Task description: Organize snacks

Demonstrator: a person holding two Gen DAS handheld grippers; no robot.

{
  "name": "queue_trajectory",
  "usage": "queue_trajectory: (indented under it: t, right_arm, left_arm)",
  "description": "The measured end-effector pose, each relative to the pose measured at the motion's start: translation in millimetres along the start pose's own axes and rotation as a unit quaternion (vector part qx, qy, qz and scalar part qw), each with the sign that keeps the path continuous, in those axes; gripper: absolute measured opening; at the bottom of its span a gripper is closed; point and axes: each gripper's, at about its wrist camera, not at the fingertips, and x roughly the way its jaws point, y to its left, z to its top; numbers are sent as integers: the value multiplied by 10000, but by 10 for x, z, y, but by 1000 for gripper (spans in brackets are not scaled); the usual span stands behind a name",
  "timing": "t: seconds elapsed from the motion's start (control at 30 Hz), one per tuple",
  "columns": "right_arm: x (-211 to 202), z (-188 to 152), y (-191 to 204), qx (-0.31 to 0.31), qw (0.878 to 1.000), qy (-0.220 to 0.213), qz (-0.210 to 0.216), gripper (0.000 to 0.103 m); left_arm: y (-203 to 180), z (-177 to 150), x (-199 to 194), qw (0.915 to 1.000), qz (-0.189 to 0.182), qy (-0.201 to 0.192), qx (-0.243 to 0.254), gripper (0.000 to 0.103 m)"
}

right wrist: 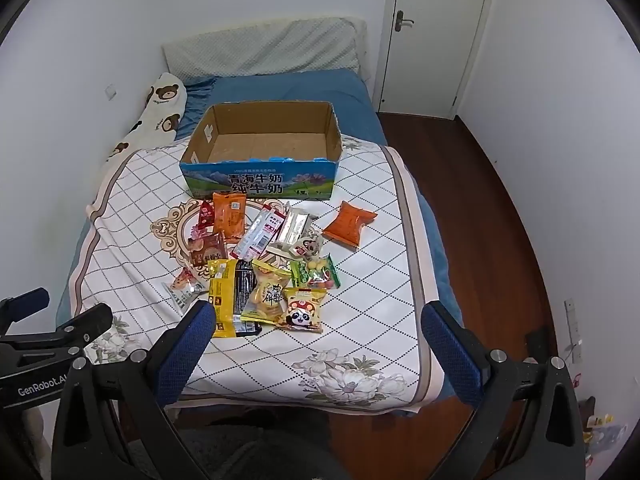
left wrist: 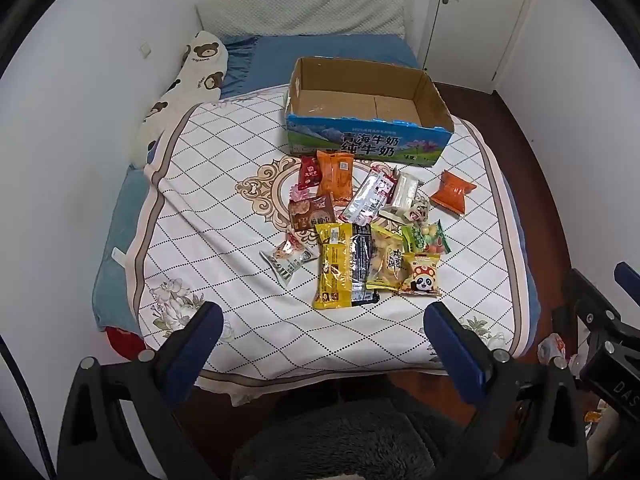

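So: milk carton box (right wrist: 256,184), top cut off, empty inside, sits on the quilted diamond-pattern blanket (right wrist: 360,300) on the bed. Snack pile (right wrist: 260,268) lies just in front of the box, none inside it. Going left→right rel. to the box: bear-print pillow (right wrist: 160,100) off its left-rear corner; silver packet (right wrist: 182,294) front-left; yellow pack (right wrist: 222,300) & panda pack (right wrist: 304,312) straight in front, farthest out; orange pack (right wrist: 348,224) front-right, apart from the pile. Left gripper (left wrist: 324,320) & right gripper (right wrist: 318,322) both spread wide, nothing betw. fingers, hovering on the near side of the pile, away from the box.
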Motion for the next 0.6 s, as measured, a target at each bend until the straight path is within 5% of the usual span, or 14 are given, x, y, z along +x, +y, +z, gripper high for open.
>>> queue_trajectory:
  t: [0.6]
  right_arm:
    - [-6,20,-10,159,9998,17,104,103]
  left_arm:
    - [4,30,-15,10000,-4,-53,40,103]
